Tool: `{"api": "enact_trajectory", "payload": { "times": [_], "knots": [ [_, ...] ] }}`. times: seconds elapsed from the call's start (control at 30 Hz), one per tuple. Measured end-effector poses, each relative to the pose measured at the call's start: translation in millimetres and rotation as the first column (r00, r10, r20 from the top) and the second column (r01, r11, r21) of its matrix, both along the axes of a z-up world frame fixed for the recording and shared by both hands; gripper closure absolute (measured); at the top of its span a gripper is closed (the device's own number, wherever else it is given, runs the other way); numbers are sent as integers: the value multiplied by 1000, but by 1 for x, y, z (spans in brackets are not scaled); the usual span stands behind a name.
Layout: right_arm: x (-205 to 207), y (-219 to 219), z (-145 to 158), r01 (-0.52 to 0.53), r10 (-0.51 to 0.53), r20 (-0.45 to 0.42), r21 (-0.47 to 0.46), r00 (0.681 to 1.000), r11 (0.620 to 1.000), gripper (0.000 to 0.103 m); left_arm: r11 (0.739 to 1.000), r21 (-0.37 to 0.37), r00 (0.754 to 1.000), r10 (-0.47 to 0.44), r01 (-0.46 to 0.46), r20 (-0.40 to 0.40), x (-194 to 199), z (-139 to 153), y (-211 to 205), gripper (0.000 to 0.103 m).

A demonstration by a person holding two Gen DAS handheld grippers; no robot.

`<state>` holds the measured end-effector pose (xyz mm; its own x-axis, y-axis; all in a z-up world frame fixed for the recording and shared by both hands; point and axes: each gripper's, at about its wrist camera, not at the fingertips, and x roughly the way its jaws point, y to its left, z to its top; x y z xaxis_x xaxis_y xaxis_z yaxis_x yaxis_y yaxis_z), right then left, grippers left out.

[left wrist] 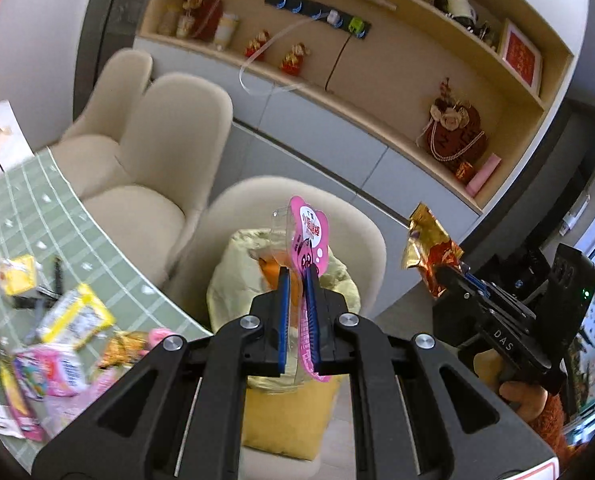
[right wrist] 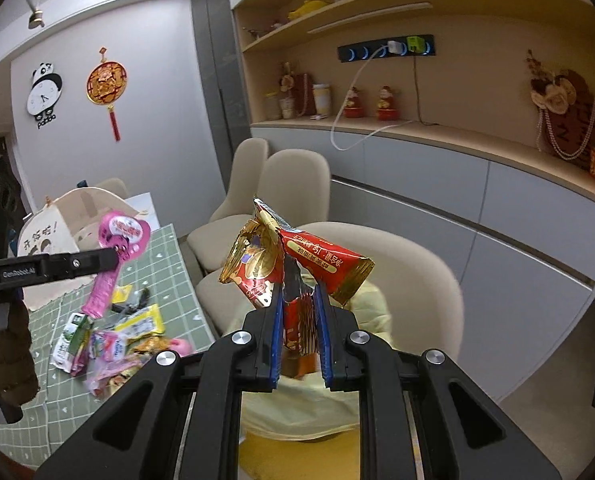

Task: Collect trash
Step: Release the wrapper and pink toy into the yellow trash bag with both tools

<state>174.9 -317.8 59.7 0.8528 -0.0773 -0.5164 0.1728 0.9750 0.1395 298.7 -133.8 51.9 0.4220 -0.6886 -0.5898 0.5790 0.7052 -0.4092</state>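
Note:
My left gripper (left wrist: 297, 276) is shut on a pink and clear plastic wrapper (left wrist: 307, 232), held above the mouth of a yellow bag-lined bin (left wrist: 233, 272) standing on a beige chair (left wrist: 361, 232). The right gripper (right wrist: 295, 292) is shut on a crumpled red and gold foil wrapper (right wrist: 297, 256), also over the yellow bag (right wrist: 373, 312). In the left wrist view the right gripper (left wrist: 453, 272) shows at the right with the foil wrapper (left wrist: 429, 248). In the right wrist view the left gripper (right wrist: 115, 258) reaches in from the left holding the pink wrapper (right wrist: 123, 236).
A green checked table (left wrist: 25, 200) at the left carries several loose wrappers (left wrist: 73, 316) and a cardboard box (right wrist: 73, 216). Two more beige chairs (left wrist: 157, 132) stand by the table. Behind is a wall shelf unit (left wrist: 377, 80) with ornaments above grey cabinets.

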Motion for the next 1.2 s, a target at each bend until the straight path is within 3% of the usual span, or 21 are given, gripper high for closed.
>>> {"api": "enact_trajectory", "payload": {
  "times": [0.5,0.57,0.63,0.87,1.2],
  "knots": [
    [9,-59,-35,43,-40,-54,51,998,998,87,991,132,992,-11,27,-125,45,-71,-102,95],
    [13,-64,-38,39,-35,-59,57,998,998,87,988,152,990,7,14,-140,52,-79,-108,91],
    [18,-66,-42,32,-28,-67,66,997,997,87,987,159,986,15,12,-166,57,-85,-110,80],
    [48,-60,-57,-14,22,-104,84,994,996,87,982,184,988,62,-36,-139,51,-85,-84,77],
    [110,-17,-90,-121,133,-204,68,970,990,87,965,220,986,157,-142,-52,23,-64,-11,73]
  ]
}}
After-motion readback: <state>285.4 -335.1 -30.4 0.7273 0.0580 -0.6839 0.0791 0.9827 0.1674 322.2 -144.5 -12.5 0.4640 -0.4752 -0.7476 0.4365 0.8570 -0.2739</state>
